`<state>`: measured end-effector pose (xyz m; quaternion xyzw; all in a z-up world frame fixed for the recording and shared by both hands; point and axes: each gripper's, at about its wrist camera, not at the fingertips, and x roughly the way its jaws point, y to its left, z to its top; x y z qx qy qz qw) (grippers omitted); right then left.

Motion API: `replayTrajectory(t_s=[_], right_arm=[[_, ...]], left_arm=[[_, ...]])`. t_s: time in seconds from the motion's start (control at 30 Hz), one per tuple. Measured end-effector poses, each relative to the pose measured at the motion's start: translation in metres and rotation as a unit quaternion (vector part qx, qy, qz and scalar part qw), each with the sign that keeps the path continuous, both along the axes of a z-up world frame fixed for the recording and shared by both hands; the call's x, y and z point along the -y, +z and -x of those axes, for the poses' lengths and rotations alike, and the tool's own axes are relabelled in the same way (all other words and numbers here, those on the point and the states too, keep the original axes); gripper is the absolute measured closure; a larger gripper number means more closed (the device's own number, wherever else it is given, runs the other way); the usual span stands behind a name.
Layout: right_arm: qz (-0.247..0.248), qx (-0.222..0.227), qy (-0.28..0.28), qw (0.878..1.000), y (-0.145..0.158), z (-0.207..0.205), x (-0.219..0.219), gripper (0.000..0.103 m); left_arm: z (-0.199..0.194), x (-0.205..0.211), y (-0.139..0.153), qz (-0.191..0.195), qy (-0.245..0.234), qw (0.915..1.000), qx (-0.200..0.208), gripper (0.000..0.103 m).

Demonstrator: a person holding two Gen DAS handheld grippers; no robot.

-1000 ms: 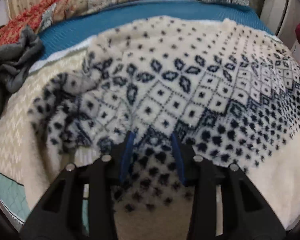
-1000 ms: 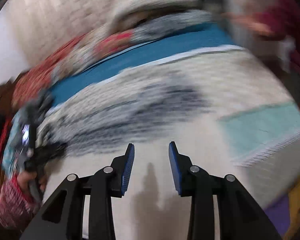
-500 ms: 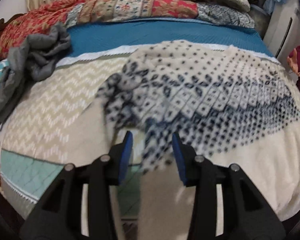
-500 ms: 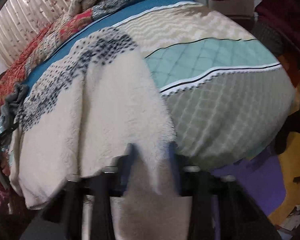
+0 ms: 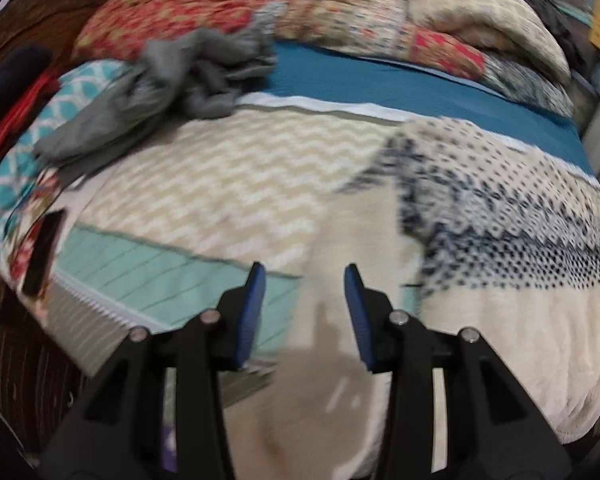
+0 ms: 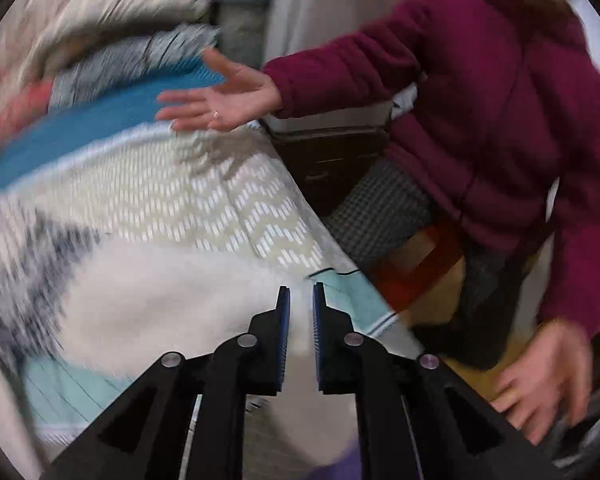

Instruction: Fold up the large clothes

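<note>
we are early: the sweater (image 5: 500,240) lies spread at the right of the bed (image 5: 240,184), no fold visible. our left claw (image 5: 304,292) is wide over cream fabric; our right claw (image 6: 299,304) is narrow, pinching the sweater's hem. a bystander (image 6: 480,100) stands at upper right, grey clothes (image 5: 160,92) at upper left.

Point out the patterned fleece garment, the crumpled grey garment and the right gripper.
patterned fleece garment (image 5: 512,216), left wrist view, navy-dotted band.
crumpled grey garment (image 5: 172,80), left wrist view, bunched middle.
right gripper (image 6: 299,300), right wrist view, between fingertips.
</note>
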<state>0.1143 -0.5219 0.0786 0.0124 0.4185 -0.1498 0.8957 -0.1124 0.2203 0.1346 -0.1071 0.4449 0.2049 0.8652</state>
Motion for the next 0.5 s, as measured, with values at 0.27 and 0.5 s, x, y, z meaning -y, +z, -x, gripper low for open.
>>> replayTrajectory(t_s=[0.27, 0.5], right_arm=[[-0.093, 0.137, 0.204, 0.965, 0.068, 0.068, -0.15, 0.034], [-0.22, -0.053, 0.475, 0.85, 0.046, 0.091, -0.38, 0.009]], left_arm=[[0.061, -0.054, -0.005, 0.001, 0.062, 0.9978, -0.021, 0.056], [0.112, -0.068, -0.012, 0.037, 0.083, 0.9959, 0.01, 0.056]])
